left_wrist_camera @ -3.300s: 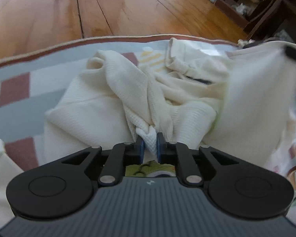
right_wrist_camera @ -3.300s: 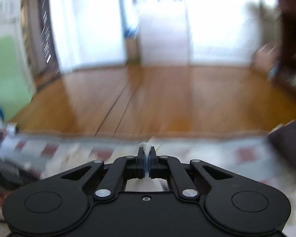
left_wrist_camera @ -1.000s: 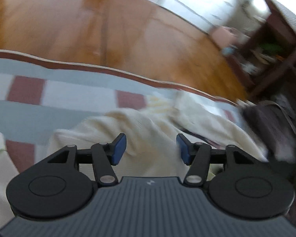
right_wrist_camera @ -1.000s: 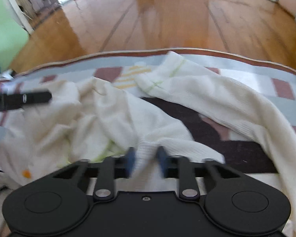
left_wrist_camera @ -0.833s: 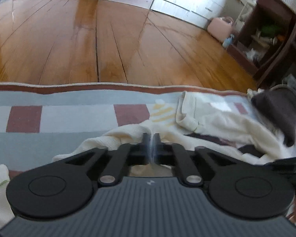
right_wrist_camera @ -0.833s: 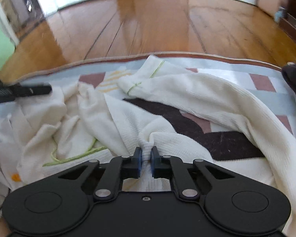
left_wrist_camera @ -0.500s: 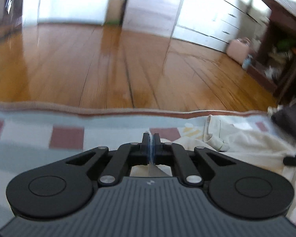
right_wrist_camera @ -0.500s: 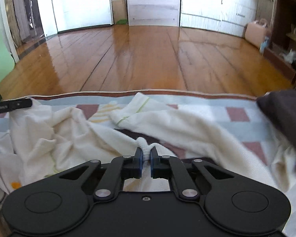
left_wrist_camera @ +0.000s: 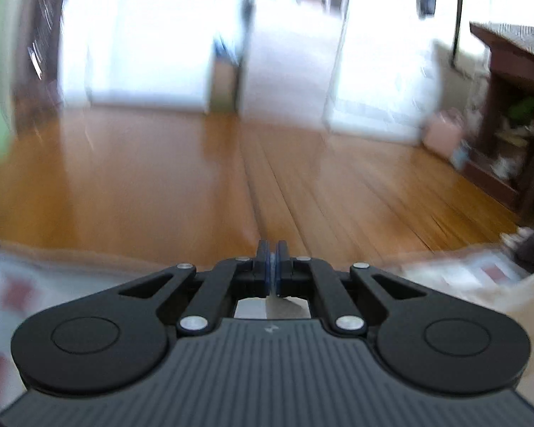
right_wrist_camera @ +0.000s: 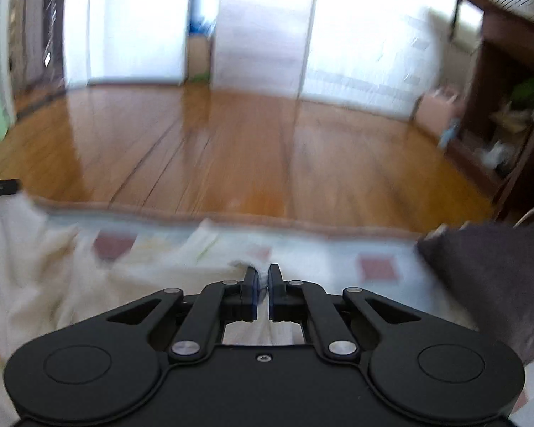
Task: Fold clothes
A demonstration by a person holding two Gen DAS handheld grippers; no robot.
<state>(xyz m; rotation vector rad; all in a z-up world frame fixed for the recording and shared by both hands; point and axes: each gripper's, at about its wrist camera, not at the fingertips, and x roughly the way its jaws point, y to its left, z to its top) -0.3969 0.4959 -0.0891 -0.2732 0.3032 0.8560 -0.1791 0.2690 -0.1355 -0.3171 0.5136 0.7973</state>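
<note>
Both views are blurred by motion. The left hand-held gripper (left_wrist_camera: 273, 261) is seen with its jaws pressed almost together; a thin sliver of pale cloth is pinched between the blue pads, and a corner of it shows through the opening just behind them. The right hand-held gripper (right_wrist_camera: 262, 286) is seen with its jaws narrowed to a slim gap, and a bunched fold of the cream garment (right_wrist_camera: 42, 274) is caught between them; the fabric rises just above the tips.

In the right wrist view the garment is spread in rumpled folds over the left and middle of a checked blanket (right_wrist_camera: 373, 267) with pale and dull red squares; part of it is also seen at the right edge of the left wrist view. A faint green line is visible on one fold near the middle. A dark grey cloth (right_wrist_camera: 487, 277) lies on the blanket at the right, apart from the cream garment.

Beyond the blanket's edge a wooden floor (right_wrist_camera: 231, 156) stretches to bright white doors; a dark wooden shelf unit (left_wrist_camera: 509, 114) stands at the right, with small items on its lower shelves too blurred to be told apart; a pink container (left_wrist_camera: 443, 135) sits on the floor beside it.
</note>
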